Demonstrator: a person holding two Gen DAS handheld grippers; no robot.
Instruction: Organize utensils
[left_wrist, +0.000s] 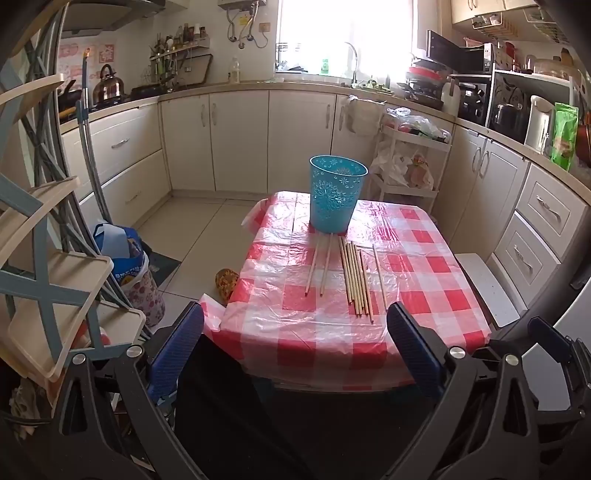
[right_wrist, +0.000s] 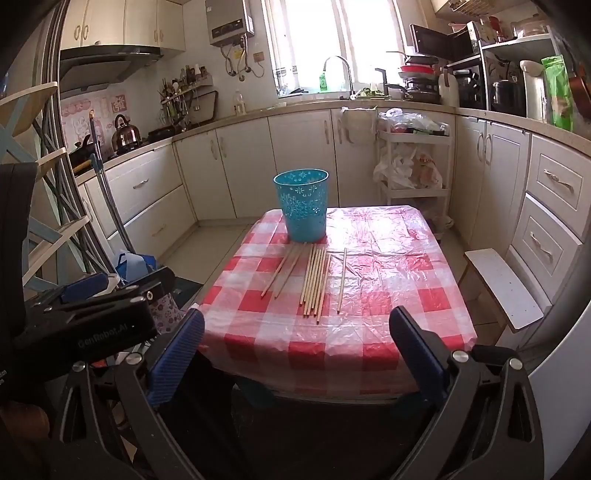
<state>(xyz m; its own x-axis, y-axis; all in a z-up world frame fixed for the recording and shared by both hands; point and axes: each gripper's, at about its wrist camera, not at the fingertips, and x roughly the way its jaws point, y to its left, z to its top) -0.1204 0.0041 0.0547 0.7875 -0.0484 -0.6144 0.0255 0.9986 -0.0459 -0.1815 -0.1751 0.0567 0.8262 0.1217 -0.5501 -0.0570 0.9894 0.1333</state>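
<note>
Several wooden chopsticks (left_wrist: 352, 275) (right_wrist: 316, 278) lie side by side on a small table with a red-and-white checked cloth (left_wrist: 424, 280) (right_wrist: 399, 273). Behind them stands an upright teal plastic basket (left_wrist: 337, 194) (right_wrist: 303, 205) with cut-out flower patterns. My left gripper (left_wrist: 295, 349) hangs open at the table's near edge, nothing between its blue fingers. My right gripper (right_wrist: 295, 350) is likewise open and short of the table's front edge, holding nothing. The left gripper's body also shows at the left of the right wrist view.
Cream kitchen cabinets run around the room behind the table. A white trolley with bags (left_wrist: 410, 162) (right_wrist: 413, 162) stands behind the table, a white stool (left_wrist: 487, 288) (right_wrist: 506, 288) at its right. A folding rack (left_wrist: 40, 240) and a blue bag (left_wrist: 122, 254) are at the left.
</note>
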